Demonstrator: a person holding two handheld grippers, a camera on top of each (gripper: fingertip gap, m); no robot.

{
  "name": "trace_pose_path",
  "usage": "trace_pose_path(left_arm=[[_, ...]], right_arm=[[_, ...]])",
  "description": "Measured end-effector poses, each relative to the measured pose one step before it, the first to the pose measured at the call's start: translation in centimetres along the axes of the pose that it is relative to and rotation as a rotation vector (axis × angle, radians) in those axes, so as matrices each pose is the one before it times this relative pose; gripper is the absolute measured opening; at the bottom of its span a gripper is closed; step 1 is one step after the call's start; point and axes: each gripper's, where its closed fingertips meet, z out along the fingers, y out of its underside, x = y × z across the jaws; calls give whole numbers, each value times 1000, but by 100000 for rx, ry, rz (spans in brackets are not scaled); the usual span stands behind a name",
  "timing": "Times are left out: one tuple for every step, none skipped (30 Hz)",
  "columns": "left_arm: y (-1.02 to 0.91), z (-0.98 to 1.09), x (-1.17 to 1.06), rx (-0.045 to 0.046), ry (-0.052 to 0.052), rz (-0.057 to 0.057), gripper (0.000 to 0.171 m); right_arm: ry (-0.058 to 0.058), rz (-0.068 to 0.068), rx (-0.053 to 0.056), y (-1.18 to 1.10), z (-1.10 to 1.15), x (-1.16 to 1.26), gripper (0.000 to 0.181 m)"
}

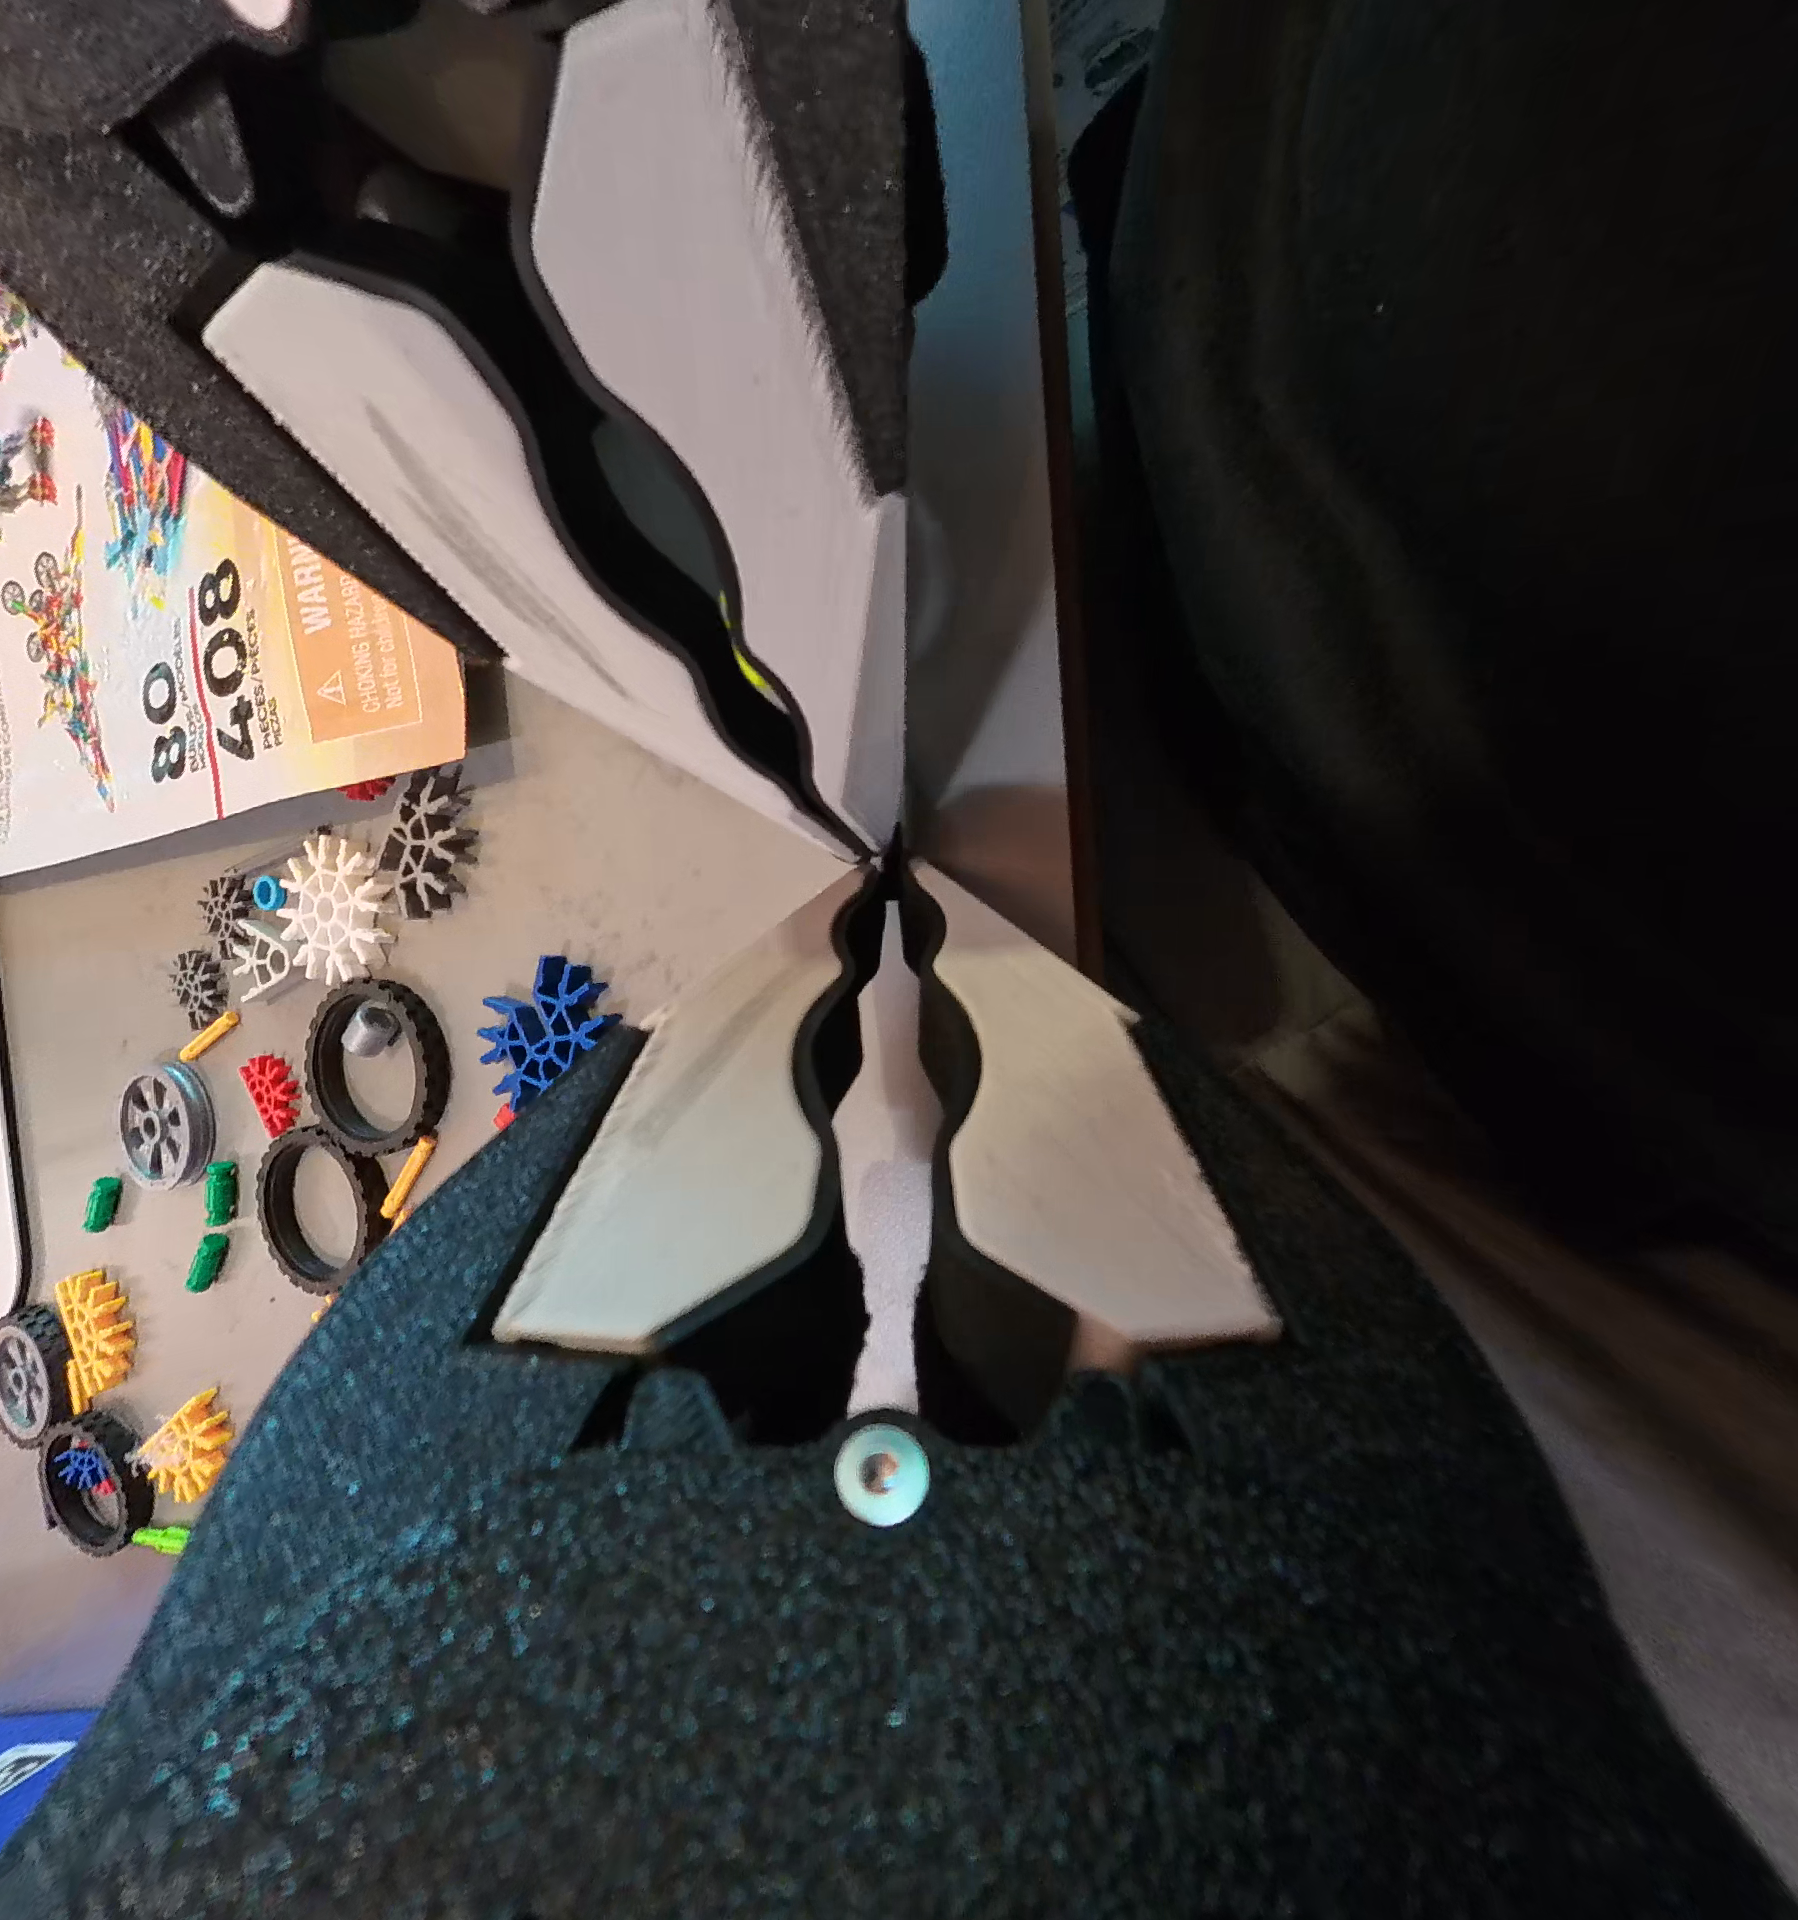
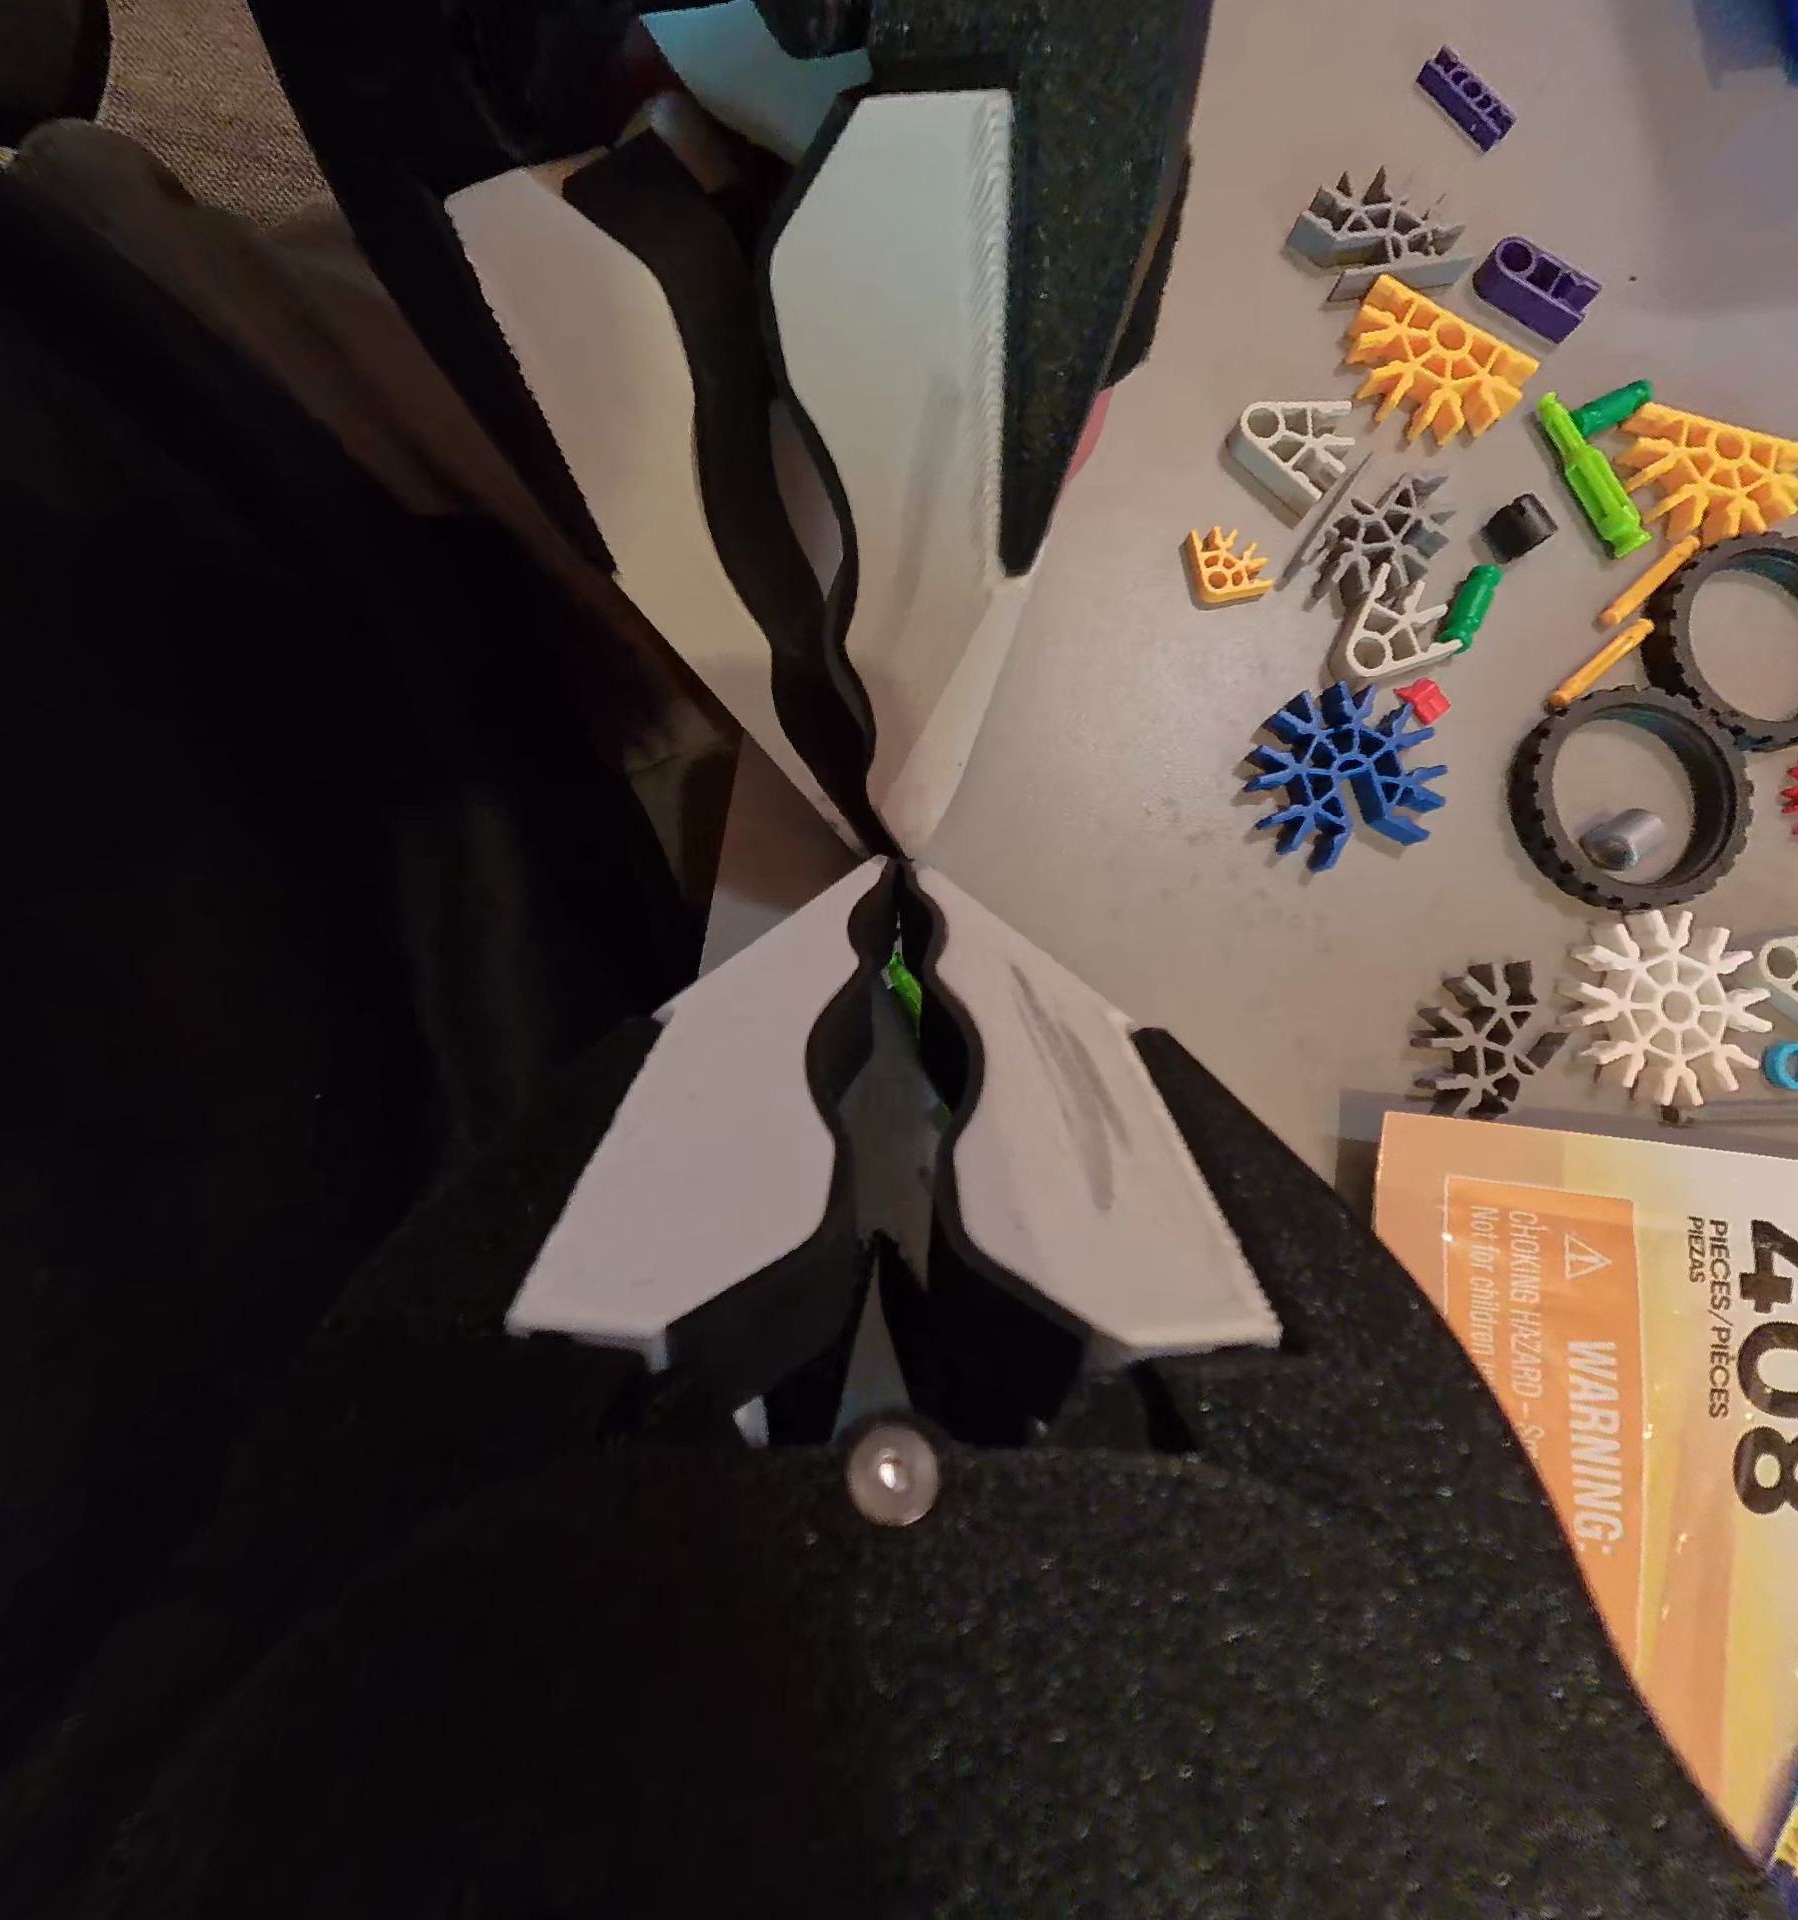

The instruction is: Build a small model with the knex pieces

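Note:
My left gripper [image 1: 890, 883] is shut, its wavy black pads pressed together at the tips; I see nothing between them. My right gripper [image 2: 900, 888] is shut on a small bright green piece [image 2: 905, 985], which sits deep between its pads. The two grippers meet tip to tip above the grey table's [image 2: 1103, 727] edge. In the left wrist view the right gripper [image 1: 859, 821] comes in from the top, the green piece [image 1: 747, 665] showing in its jaws. In the right wrist view the left gripper [image 2: 879, 831] comes in from the top.
Loose construction-toy parts lie on the table: a blue snowflake connector [image 2: 1342, 774], black tyres [image 2: 1627, 800], a white snowflake connector [image 2: 1664, 1003], yellow connectors [image 2: 1435, 358], green rods and grey wheels [image 1: 162, 1122]. A printed booklet [image 2: 1653, 1403] lies beside them. A person's dark clothing [image 1: 1497, 623] fills the other side. The grippers are tip to tip, or close to it. Left tips and right tips are each some 9 cm from the blue snowflake connector [image 2: 1342, 774]. My left wrist view [image 1: 547, 1039] looks at it from another angle.

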Motion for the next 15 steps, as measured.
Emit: trace_pose_path(left_arm=[[6, 5, 4, -129, 6, 127, 1], [-2, -3, 13, -165, 49, 105, 1], [-6, 3, 4, -159, 48, 112, 1], [6, 1, 1, -261, 35, 0, 1], [-5, 12, 1, -339, 19, -136, 1], [-1, 0, 12, -393, -19, -69, 1], [-2, 8, 4, -475, -68, 128, 0], [11, 7, 11, -664, -8, -36, 0], [0, 0, -12, -882, -274, 196, 0], [-4, 3, -10, -988, -489, 435, 0], [-1, -1, -2, -966, -293, -49, 0], [7, 4, -8, -854, -352, -17, 0], [-16, 7, -3, -747, -264, -435, 0], [-1, 10, -1, -817, -317, -160, 0], [9, -4, 3, -991, -366, 281, 0]], right_arm=[[-70, -37, 370, 17, 9, -12, 0], [133, -80, 274, 31, 13, -2, 0], [375, -448, 83, 19, 1, -7, 0], [499, -517, 209, 18, 8, 1, 0], [563, -458, 148, 16, 10, -9, 0], [730, -681, -434, 18, 4, -2, 0], [803, -931, -822, 33, 29, 13, 0], [413, -1175, -570, 58, 24, -1, 0], [183, -893, -8, 6, 10, -5, 0], [264, -711, -59, 23, -3, -6, 0], [586, -1037, 252, -1, 6, -2, 0], [676, -680, 1033, 8, 6, 0, 0], [813, -583, 1170, -2, 16, 4, 0], [1289, -1123, 315, -2, 4, 8, 0], [1423, -1253, 180, 1, 7, -1, 0]])
